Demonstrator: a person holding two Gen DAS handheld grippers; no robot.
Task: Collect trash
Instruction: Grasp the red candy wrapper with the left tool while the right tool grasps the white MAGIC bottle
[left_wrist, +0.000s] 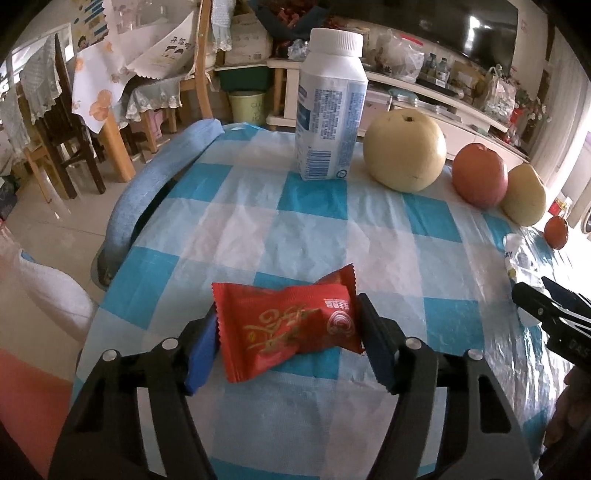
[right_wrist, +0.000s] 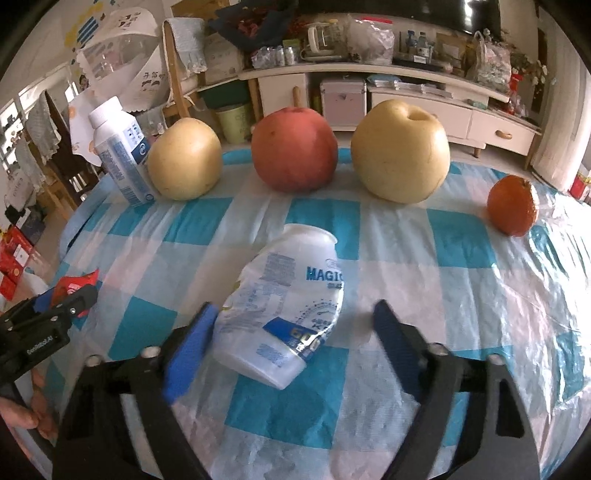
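A red snack wrapper (left_wrist: 291, 325) lies on the blue-and-white checked tablecloth (left_wrist: 258, 229) near the front edge. My left gripper (left_wrist: 288, 308) spans it, and both blue pads touch its two ends, so it is shut on the wrapper. A crushed clear plastic bottle (right_wrist: 284, 306) with blue print lies on its side in the right wrist view. My right gripper (right_wrist: 294, 307) straddles it and is open: the left pad (right_wrist: 192, 347) is against the bottle, while the right pad (right_wrist: 391, 343) stands apart from it.
Along the far edge stand a white capped bottle (left_wrist: 328, 110), a large yellow pear (right_wrist: 400, 151), a red apple (right_wrist: 293, 147), another pear (right_wrist: 184, 158) and a small orange (right_wrist: 511, 206). A blue chair back (left_wrist: 147, 192) curves at the table's left. A hand (right_wrist: 22, 413) shows at lower left.
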